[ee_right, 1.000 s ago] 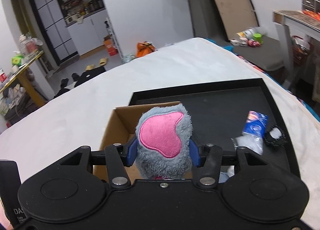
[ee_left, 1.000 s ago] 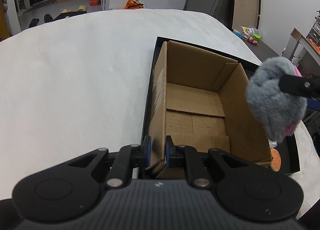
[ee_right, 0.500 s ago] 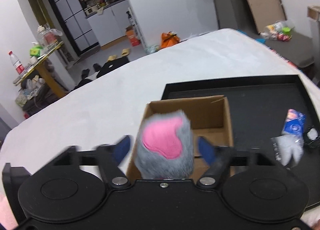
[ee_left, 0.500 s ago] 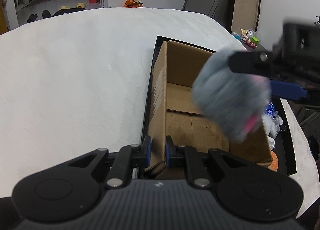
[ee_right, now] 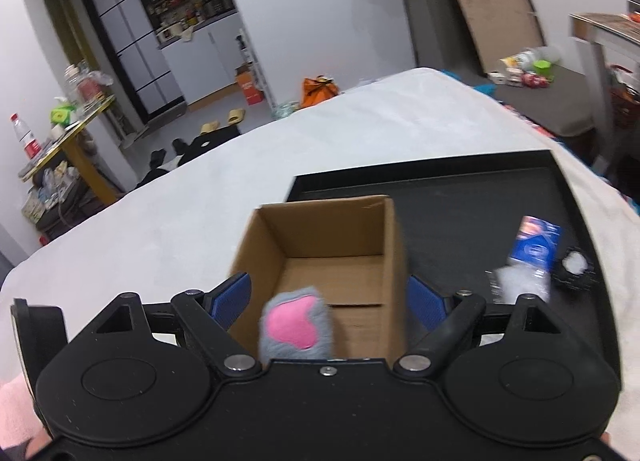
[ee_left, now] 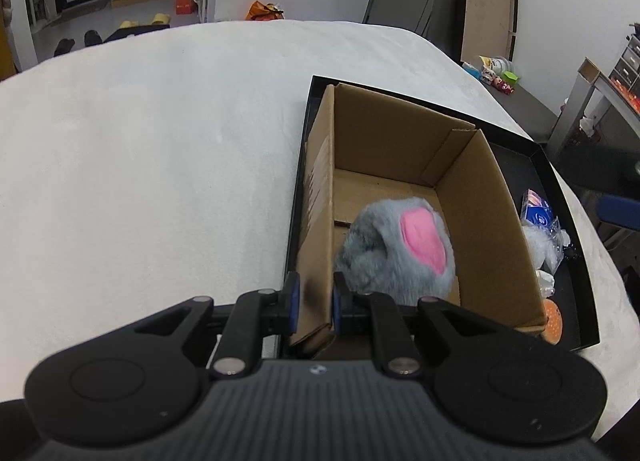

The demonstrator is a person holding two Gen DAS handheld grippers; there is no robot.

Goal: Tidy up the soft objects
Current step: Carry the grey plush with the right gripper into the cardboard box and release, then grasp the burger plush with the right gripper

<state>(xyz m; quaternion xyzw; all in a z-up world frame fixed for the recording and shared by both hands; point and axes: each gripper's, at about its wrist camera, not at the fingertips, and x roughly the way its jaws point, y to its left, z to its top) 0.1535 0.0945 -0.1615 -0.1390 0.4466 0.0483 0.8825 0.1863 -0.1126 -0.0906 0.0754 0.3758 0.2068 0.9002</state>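
The left gripper (ee_left: 312, 303) is clamped on the near left wall of the cardboard box (ee_left: 472, 165), which is set in a black tray (ee_left: 560, 189) on a white cloth (ee_left: 160, 141). The right gripper (ee_right: 328, 301) is spread wide, its jaws just opened, nothing gripped. The grey plush toy (ee_left: 400, 253) is seen inside the box, at its near end.

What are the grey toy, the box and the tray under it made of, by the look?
Grey plush toy: long-pile synthetic fur, fuzzy outline, with a smooth pink felt-like patch. Cardboard box: plain brown corrugated board, matte, with visible fold creases and seam flaps. Black tray: rigid with a raised rim, faint sheen; probably plastic, though painted metal can't be ruled out.
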